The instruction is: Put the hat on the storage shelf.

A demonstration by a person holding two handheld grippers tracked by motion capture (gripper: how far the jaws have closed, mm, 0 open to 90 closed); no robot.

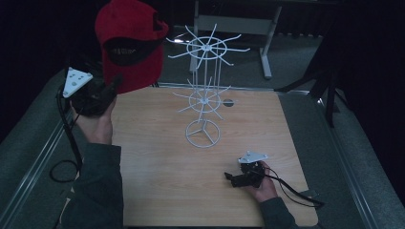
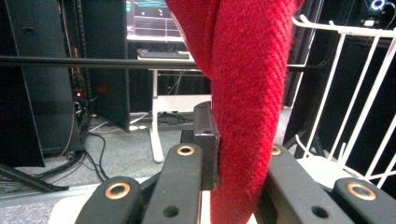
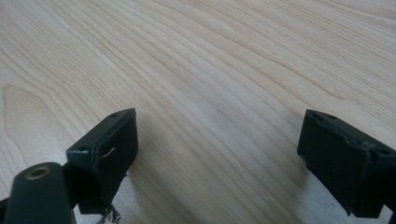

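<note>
High view: left gripper (image 1: 112, 86) fingers pinch red cap (image 1: 130, 43) aloft beside white wire rack (image 1: 204, 90), likely for hanging.
Right gripper (image 1: 234, 178) rests idle on tabletop (image 1: 157, 162), fingers spread, holding nothing.

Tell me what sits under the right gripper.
Bare wooden table lies under the right gripper, whose open jaws hold nothing; in the high view it rests low on the tabletop. The patch beneath its body and the hand is covered.
</note>
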